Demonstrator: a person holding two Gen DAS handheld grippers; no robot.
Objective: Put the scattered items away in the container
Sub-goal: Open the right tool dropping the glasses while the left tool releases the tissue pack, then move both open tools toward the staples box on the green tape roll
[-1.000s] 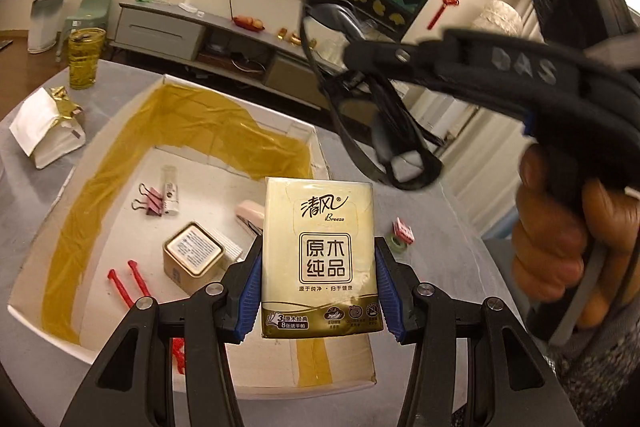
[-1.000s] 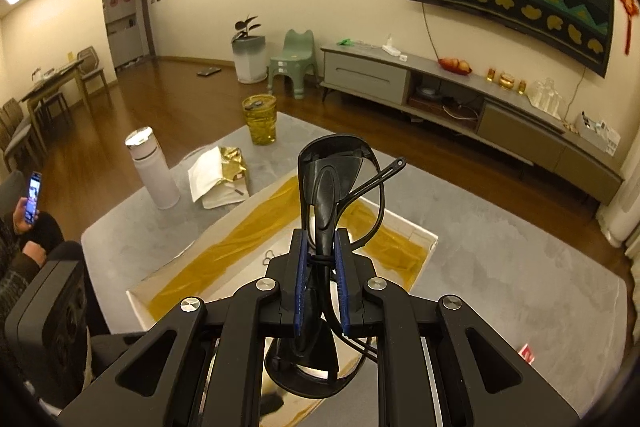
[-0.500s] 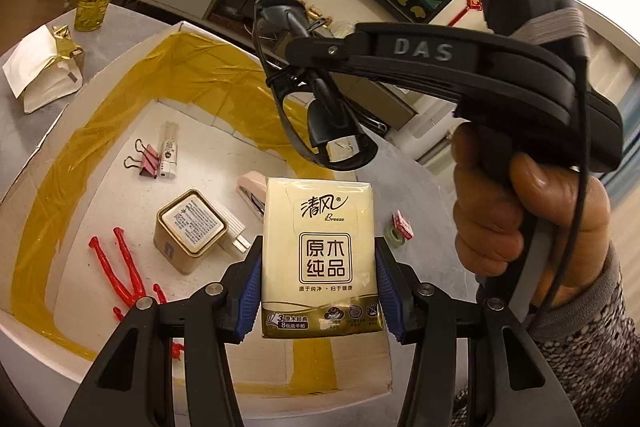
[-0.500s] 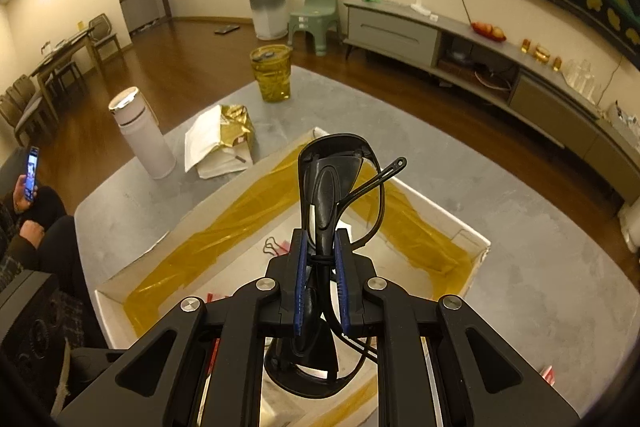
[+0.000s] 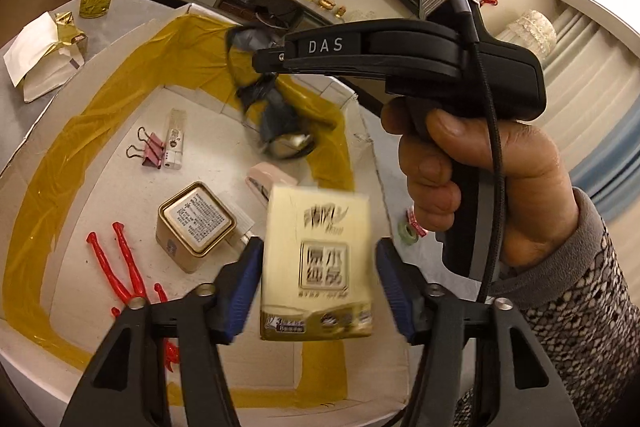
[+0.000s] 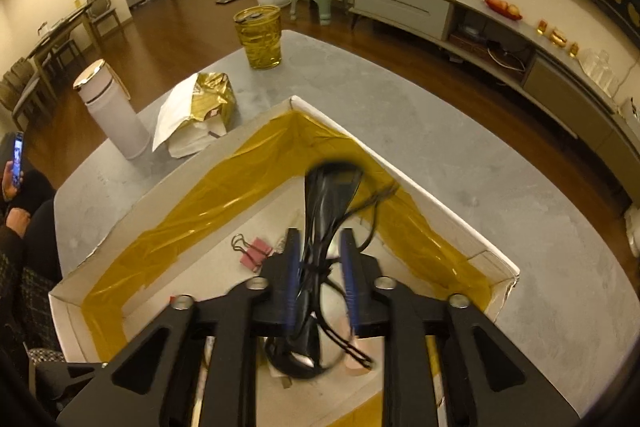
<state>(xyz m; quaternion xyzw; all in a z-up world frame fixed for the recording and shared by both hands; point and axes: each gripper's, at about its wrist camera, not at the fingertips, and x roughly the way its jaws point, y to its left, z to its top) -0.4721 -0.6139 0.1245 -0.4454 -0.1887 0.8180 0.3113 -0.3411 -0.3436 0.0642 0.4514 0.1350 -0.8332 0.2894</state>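
While blurred, the tissue pack shows pale yellow.

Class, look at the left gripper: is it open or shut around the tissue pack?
Open. Gaps show between both pads and the blurred tissue pack, which seems to be dropping over the box.

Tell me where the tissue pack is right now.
In the left wrist view the tissue pack hangs blurred between the open fingers of the left hand-held gripper, over the near right part of the cardboard box, right of the gold tin.
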